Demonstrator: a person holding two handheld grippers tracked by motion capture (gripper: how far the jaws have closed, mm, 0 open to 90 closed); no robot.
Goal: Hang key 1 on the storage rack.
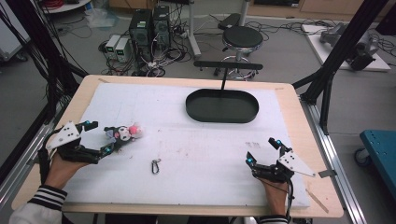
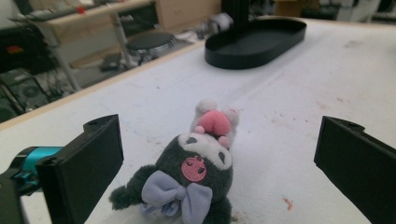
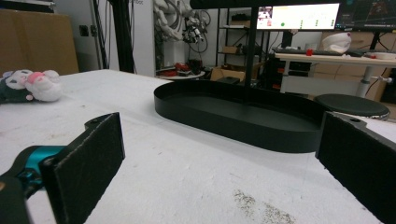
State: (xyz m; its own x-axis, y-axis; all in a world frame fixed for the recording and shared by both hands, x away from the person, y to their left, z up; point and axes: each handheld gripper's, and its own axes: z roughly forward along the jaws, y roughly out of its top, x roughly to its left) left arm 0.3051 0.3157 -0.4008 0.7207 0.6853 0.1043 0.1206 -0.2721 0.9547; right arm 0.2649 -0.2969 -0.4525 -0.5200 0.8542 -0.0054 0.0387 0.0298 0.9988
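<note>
Bracketing the plush toy (image 2: 194,175), the left gripper (image 1: 99,137) is spread wide, nothing gripped; closure across the toy's dark body is advised. The right gripper (image 1: 262,150), well apart from the toy, is likewise open and empty.

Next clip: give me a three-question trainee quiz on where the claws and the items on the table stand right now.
1. True or false: the left claw is already shut on the plush toy.
2. Which item lies on the white mat between the two claws? A) a metal clip B) a spoon C) a cup
3. Fill in: the right claw faces the black oval ____, which stands at the far side of the mat.

Key
1. False: its jaws stand wide apart, with the toy lying between them, untouched.
2. A: the metal clip.
3. Tray.
</note>
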